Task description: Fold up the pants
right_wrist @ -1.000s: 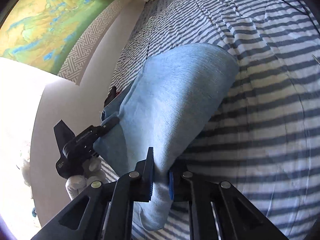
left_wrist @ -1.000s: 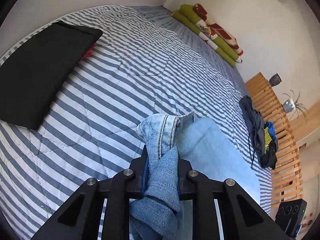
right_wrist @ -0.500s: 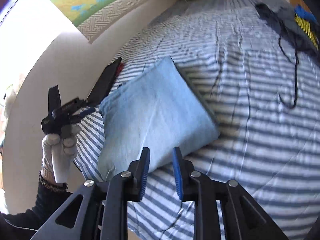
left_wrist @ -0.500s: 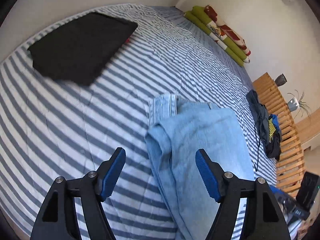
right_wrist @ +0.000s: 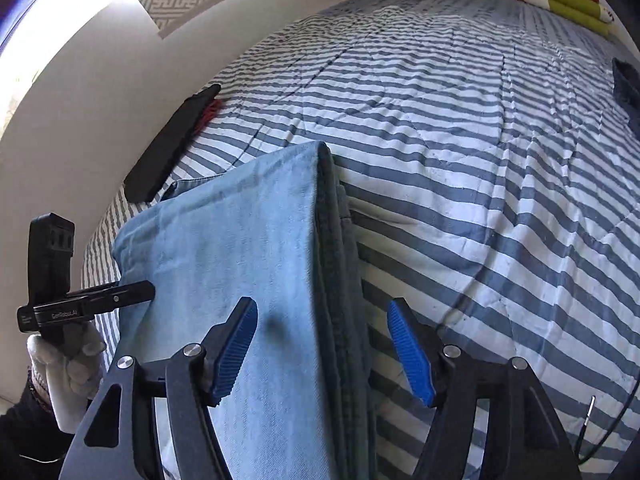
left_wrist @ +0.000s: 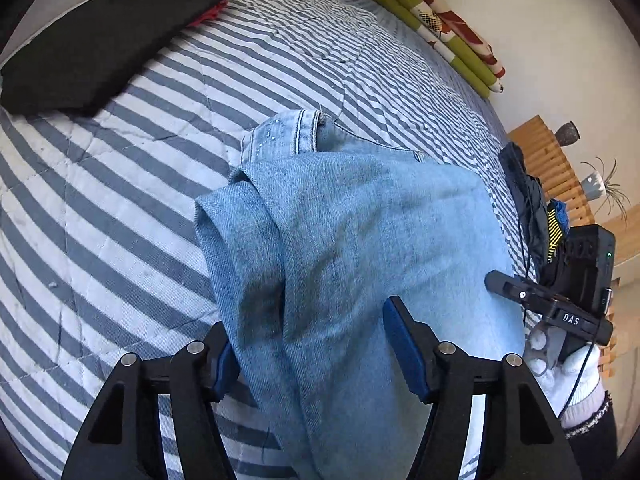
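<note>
Light blue jeans (left_wrist: pixel 360 220) lie folded on the striped bed cover (left_wrist: pixel 120 200), waistband at the far end. My left gripper (left_wrist: pixel 316 356) hovers over their near left edge. Its jaws are closing, with loose denim between the blue pads, and neither pad presses on it. In the right wrist view the jeans (right_wrist: pixel 248 240) show their stacked folded edge. My right gripper (right_wrist: pixel 324 348) straddles that edge, its jaws opening and gripping nothing. Each gripper also shows from the side in the other's view, held by a white-gloved hand: the right gripper (left_wrist: pixel 494 280) and the left gripper (right_wrist: pixel 148 292).
A flat black folded item (left_wrist: pixel 100 36) with something red under it lies at the far left by the wall. Green and red cushions (left_wrist: pixel 440 28) line the head of the bed. Dark clothes (left_wrist: pixel 528 196) lie near the wooden slats (left_wrist: pixel 548 152). A thin cable (right_wrist: pixel 600 420) crosses the cover.
Both grippers were shut on the jeans and have let go and opened. The jeans now rest folded flat on the bed. The left gripper has sunk closer; the right has rolled.
</note>
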{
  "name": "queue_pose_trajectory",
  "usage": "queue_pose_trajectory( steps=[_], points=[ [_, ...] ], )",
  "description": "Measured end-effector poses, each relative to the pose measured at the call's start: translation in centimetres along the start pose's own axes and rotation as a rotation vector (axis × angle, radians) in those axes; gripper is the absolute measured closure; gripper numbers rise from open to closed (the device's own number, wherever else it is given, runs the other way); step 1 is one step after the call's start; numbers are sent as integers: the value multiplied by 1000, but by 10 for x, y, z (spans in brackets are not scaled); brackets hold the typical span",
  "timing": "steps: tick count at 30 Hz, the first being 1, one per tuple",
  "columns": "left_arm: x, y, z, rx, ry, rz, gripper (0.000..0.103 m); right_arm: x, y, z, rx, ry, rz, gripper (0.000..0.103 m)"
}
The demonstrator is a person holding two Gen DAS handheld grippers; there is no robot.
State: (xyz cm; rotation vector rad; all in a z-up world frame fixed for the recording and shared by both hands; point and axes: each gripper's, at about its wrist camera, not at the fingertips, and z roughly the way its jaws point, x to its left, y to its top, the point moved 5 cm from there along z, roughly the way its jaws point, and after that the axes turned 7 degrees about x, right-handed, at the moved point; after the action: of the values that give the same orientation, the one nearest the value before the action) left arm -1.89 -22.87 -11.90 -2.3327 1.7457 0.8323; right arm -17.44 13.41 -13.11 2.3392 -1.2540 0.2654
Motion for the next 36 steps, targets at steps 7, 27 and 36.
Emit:
queue_pose_trajectory(
  steps=[7,27,36],
  points=[
    [-14,16,11,-17,26,47,49,-2,5,24,14,163,-17,33],
    [-33,19,-1,-49,1,104,75,11,-17,17,25,66,74,69],
    [-42,1,-78,-151,-27,188,80,76,-35,-67,-136,109,-19,91]
  ],
)
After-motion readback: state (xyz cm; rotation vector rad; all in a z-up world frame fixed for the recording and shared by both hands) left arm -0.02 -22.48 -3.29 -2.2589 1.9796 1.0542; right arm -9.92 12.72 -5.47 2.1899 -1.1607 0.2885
